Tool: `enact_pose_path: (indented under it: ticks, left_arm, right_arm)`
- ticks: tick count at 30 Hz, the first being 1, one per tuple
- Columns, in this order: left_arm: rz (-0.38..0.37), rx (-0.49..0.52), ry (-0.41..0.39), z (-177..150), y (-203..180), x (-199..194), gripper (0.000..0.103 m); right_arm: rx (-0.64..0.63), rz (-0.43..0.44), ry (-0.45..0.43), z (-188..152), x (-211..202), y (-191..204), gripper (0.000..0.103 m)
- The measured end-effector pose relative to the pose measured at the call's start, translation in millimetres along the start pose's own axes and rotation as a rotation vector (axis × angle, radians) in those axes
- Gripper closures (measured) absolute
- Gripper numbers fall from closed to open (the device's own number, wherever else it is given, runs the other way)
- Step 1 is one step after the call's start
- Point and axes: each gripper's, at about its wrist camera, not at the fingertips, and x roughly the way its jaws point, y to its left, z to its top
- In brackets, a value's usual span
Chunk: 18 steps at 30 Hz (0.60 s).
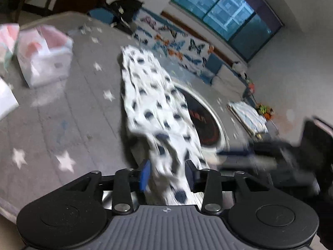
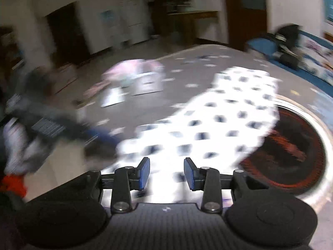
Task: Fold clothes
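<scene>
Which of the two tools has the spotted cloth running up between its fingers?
The left tool: the spotted cloth rises between its fingers. The right tool has an empty gap.

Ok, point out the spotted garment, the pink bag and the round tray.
garment [image 1: 149,95], left wrist view, mid cloth.
bag [image 1: 44,60], left wrist view, front face.
tray [image 2: 291,143], right wrist view, dark inner surface.

Left wrist cam sitting right behind the left gripper [image 1: 167,174], looking forward and down along the fingers, super close to the spotted white garment [image 1: 154,104], grey star rug [image 1: 52,114] stretching off toward the window [image 1: 226,10] wall. Right wrist cam riding behind the right gripper [image 2: 167,174], also tilting down, facing the doorway [image 2: 62,31] side, badly blurred. Both catching the same garment [image 2: 218,114], rug [image 2: 187,79], round dark plate [image 1: 205,120] [image 2: 291,143] and pink-white bags [image 1: 44,56] [image 2: 137,77], each glimpsing the other gripper at its edge.
</scene>
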Motion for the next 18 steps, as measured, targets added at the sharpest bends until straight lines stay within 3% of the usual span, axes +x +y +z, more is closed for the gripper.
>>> enact_pose_path:
  ticks: [5, 8, 13, 18]
  left_arm:
    - [0.031, -0.039, 0.058, -15.1, -0.7, 16.1, 0.053]
    - [0.028, -0.061, 0.067, -21.6, 2.2, 18.2, 0.055]
    - [0.023, -0.059, 0.080, -26.3, 3.2, 22.1, 0.081]
    - [0.013, -0.064, 0.087, -25.0, 7.0, 19.0, 0.086]
  right_arm:
    - [0.126, -0.131, -0.018, 11.2, 17.9, -57.4, 0.061]
    - [0.174, -0.162, -0.032, 18.9, 29.4, -83.3, 0.061]
    - [0.259, -0.215, -0.046, 37.7, 66.5, -124.4, 0.061]
    - [0.375, -0.243, -0.055, 47.3, 95.9, -162.7, 0.061]
